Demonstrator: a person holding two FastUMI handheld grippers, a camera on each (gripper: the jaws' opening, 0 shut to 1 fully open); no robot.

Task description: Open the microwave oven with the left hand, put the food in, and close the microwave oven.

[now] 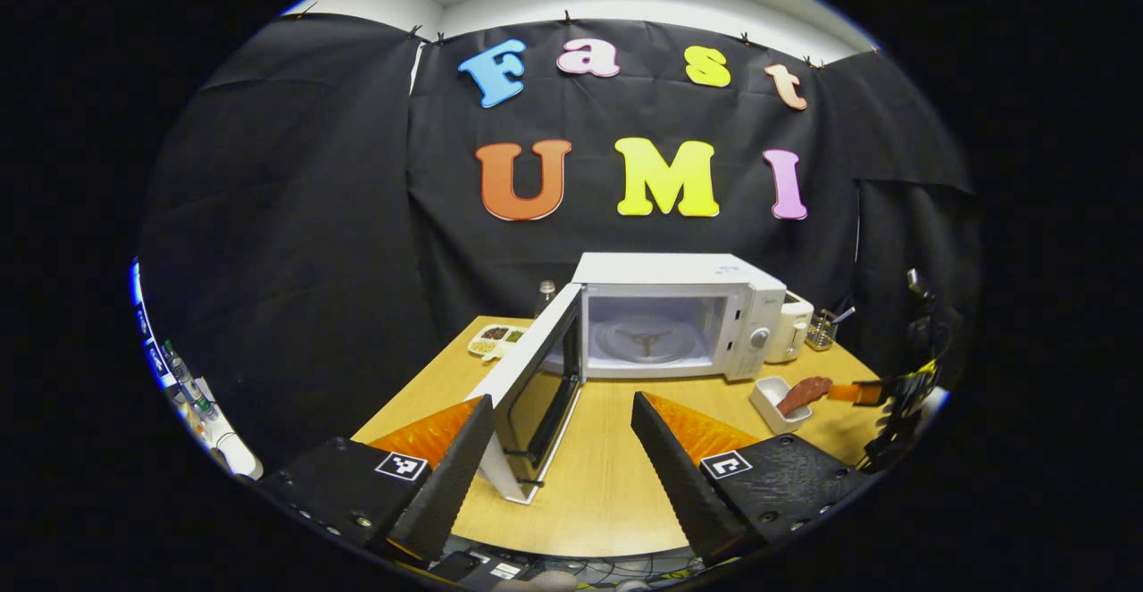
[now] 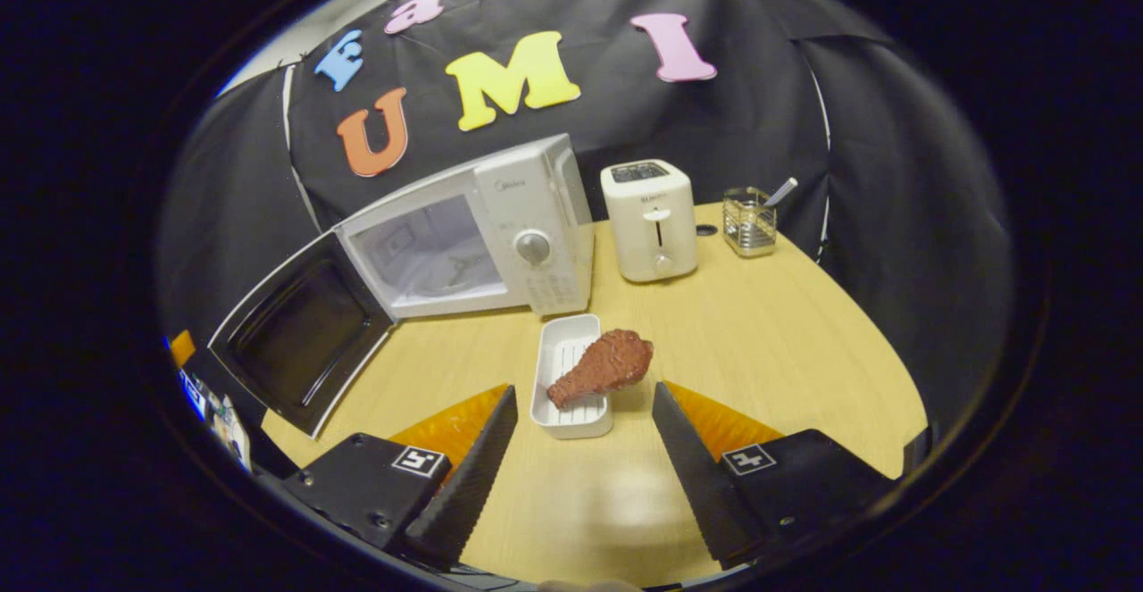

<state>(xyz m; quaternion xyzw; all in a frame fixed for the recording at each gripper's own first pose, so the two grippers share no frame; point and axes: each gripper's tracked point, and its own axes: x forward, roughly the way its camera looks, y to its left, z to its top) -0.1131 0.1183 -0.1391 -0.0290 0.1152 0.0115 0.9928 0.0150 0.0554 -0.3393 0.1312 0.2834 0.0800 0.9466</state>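
Observation:
The white microwave point(image 1: 670, 315) stands at the back of the wooden table with its door point(image 1: 536, 378) swung wide open and the glass turntable point(image 1: 645, 339) bare. My left gripper point(image 1: 563, 398) is open just in front of it, the door's free edge close beside its left finger point(image 1: 455, 467). A brown drumstick point(image 2: 603, 364) lies across the rim of a small white dish point(image 2: 558, 355), in front of the microwave point(image 2: 500, 226). Just short of the drumstick, my right gripper point(image 2: 585, 391) is open, a fingertip on each side. That right gripper point(image 1: 880, 393) also shows beside the drumstick point(image 1: 804, 391).
A white toaster point(image 2: 650, 217) and a wire utensil holder point(image 2: 748, 221) stand right of the microwave. A tray of snacks point(image 1: 496, 339) and a bottle point(image 1: 546, 293) sit behind the open door point(image 2: 299, 342). Bare table point(image 2: 777, 351) lies at the right.

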